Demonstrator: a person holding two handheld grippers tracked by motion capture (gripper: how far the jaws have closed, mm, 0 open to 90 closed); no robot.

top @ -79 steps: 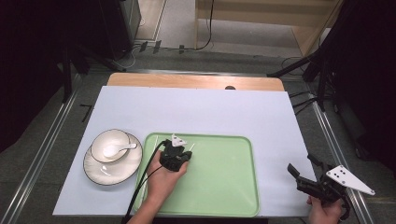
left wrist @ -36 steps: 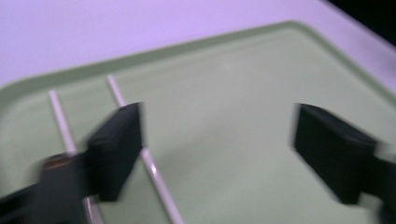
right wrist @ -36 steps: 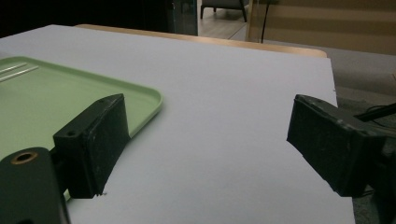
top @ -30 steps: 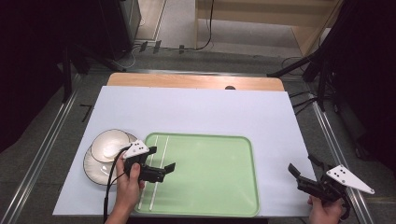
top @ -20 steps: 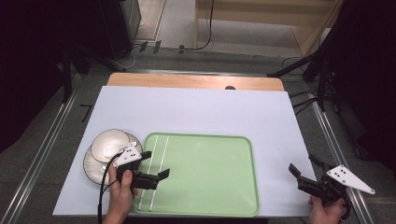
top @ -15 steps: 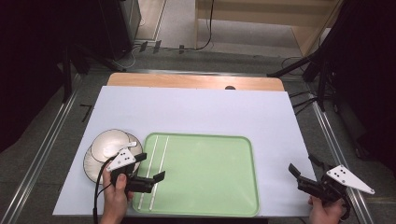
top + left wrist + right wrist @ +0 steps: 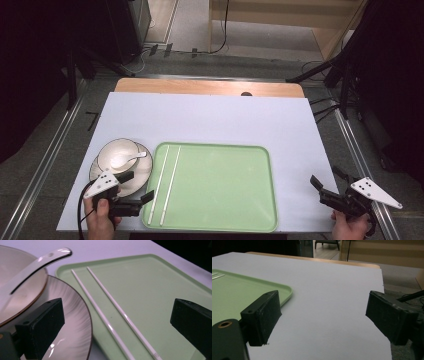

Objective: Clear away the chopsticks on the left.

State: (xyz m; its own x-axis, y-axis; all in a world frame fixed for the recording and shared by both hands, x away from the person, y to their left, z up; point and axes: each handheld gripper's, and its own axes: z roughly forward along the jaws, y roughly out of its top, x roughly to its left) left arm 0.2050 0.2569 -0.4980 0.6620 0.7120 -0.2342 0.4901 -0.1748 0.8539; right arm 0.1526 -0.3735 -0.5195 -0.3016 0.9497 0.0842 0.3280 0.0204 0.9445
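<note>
Tray [image 7: 220,187]: matt green plastic, smooth. Chopsticks [image 7: 107,311]: white, glossy, thin. Plate [image 7: 72,322], bowl [image 7: 22,290], spoon [image 7: 37,265]: glazed ceramic look, shiny, dark rims. Tabletop [image 7: 210,117]: matt pale sheet over a wood edge. Tongs' jaws: matt black, scuffed.

The bench [image 7: 210,87] has a light wood top, and a big pale sheet [image 7: 210,120] covers almost all of it. A strip of bare wood shows along the far edge. A green tray [image 7: 220,185] lies flat on the sheet, near the front. Two thin white sticks [image 7: 165,185] lie side by side in the tray, close to its left wall (they are not touching each other). Just left of the tray sits a white plate [image 7: 142,172] with a dark rim. A white bowl [image 7: 117,155] rests on the plate, and a white spoon [image 7: 127,159] lies in the bowl.
</note>
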